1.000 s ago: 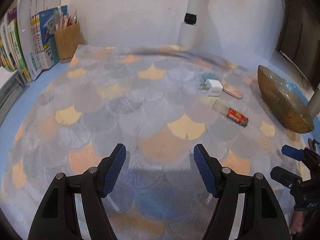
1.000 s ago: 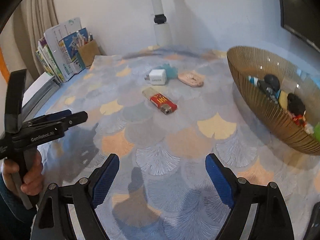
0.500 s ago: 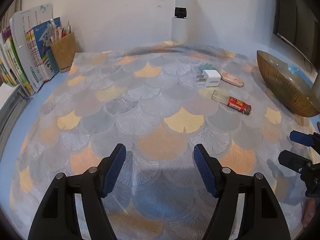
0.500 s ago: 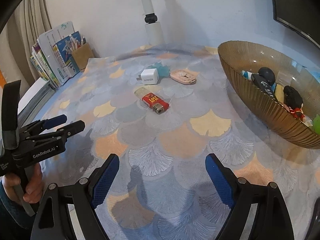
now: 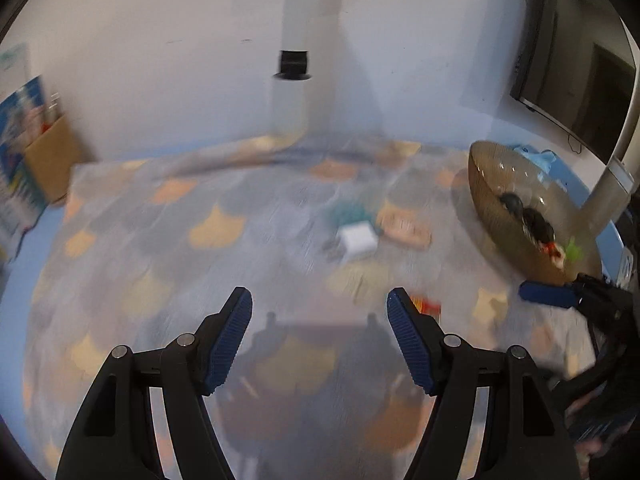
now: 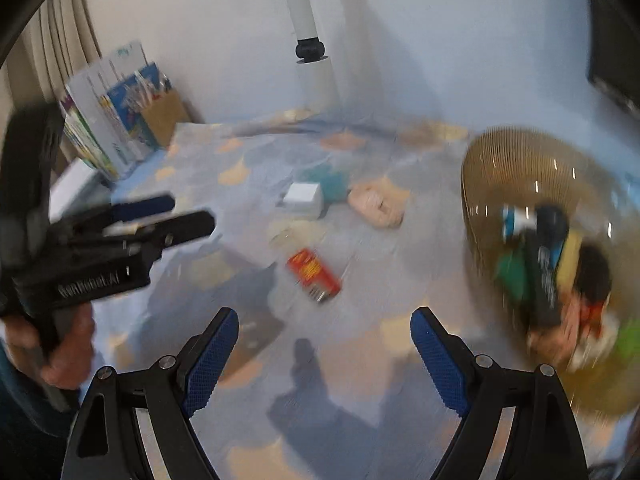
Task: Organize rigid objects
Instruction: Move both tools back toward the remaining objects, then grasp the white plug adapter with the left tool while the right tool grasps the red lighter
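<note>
Right wrist view, near to far: right tongs (image 6: 324, 356) w/ blue ribbed pads stand wide apart, nothing btwn them, only patterned cloth below. Just past them lies the red-and-clear plastic lighter (image 6: 310, 270), flat on the fan-patterned grey, orange and blue cloth (image 6: 360, 344) covering the desk. Further back a white cube-shaped charger plug (image 6: 303, 197), w/ a teal item (image 6: 334, 184) just behind it and a flat pale pink piece (image 6: 378, 204) just beside. At right, the ribbed amber glass bowl (image 6: 496, 148) already holds several small things, too blurred to name. Far back: brown pen holder (image 6: 162, 118) and upright books (image 6: 100, 136) by the wall.

Left wrist view: left tongs (image 5: 320, 336) also parted and empty; lighter peeks out just beyond the right-hand pad. Frames smeared.

Step in hand, as I read it: approach phase, no pick made yet; three or four loose items remain on the cloth, prob. bound for the bowl.

Next move calls for: settle on the nearest target, likely the lighter, line pads across its narrow sides, come down till pads bracket it, then squeeze. Lighter is slim and low, so pads must get close to the cloth w/o snagging it.
</note>
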